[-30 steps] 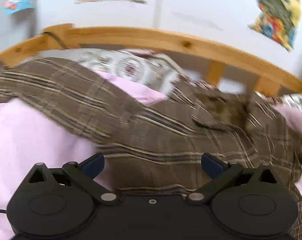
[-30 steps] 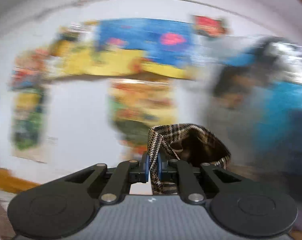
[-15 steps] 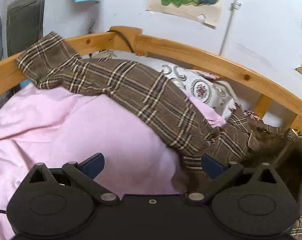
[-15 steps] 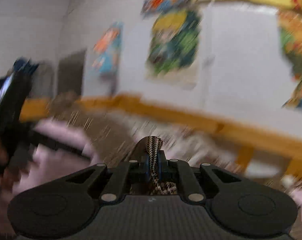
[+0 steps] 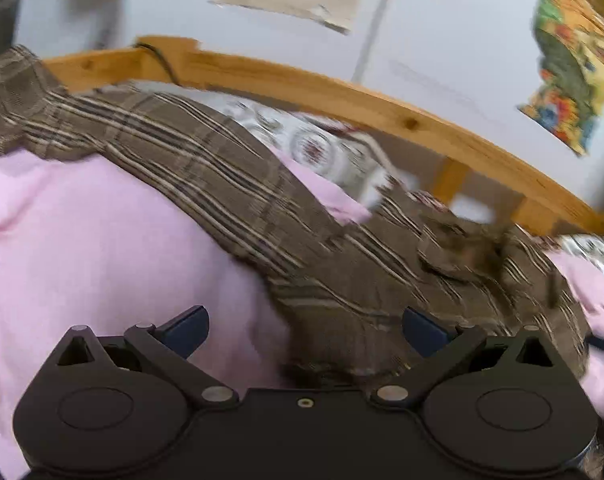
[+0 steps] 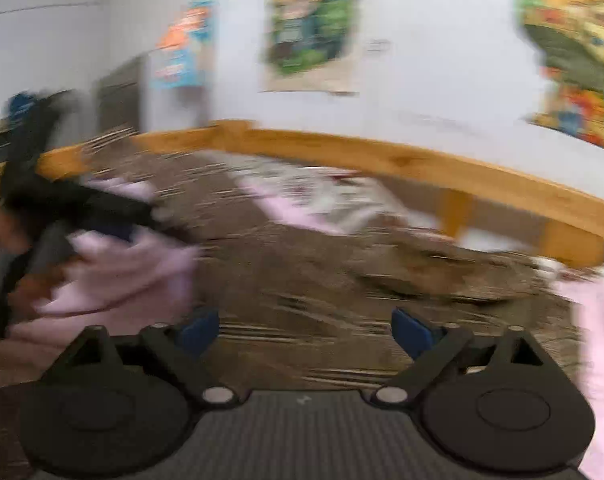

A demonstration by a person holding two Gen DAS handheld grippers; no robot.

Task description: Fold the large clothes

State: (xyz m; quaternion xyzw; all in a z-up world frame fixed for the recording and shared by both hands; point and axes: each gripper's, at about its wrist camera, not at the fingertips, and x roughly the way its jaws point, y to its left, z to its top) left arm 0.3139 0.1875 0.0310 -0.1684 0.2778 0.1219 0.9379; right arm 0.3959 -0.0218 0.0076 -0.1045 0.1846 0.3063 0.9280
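Note:
A brown plaid shirt [image 5: 206,168] lies across the pink sheet [image 5: 102,264] of a bed, one sleeve stretched toward the far left corner, the body bunched at the right. My left gripper [image 5: 304,330] is open just above the sheet, with the shirt's near edge under its right fingertip. My right gripper [image 6: 305,330] hovers low over the shirt's body [image 6: 302,272]; its jaws are opening wide and nothing is between them. In the blurred right wrist view the left gripper [image 6: 114,216] shows as a dark shape at the left, held by a hand.
A wooden bed rail [image 5: 342,96] runs along the far side, with a patterned white pillow [image 5: 322,152] below it. Posters [image 5: 574,52] hang on the pale wall behind. A dark cable [image 5: 158,60] drops over the rail at the left.
My right gripper swung down from facing the wall to the bed and let go of the plaid cloth it pinched; its jaws now stand wide. The left gripper shifted along the bed, still open.

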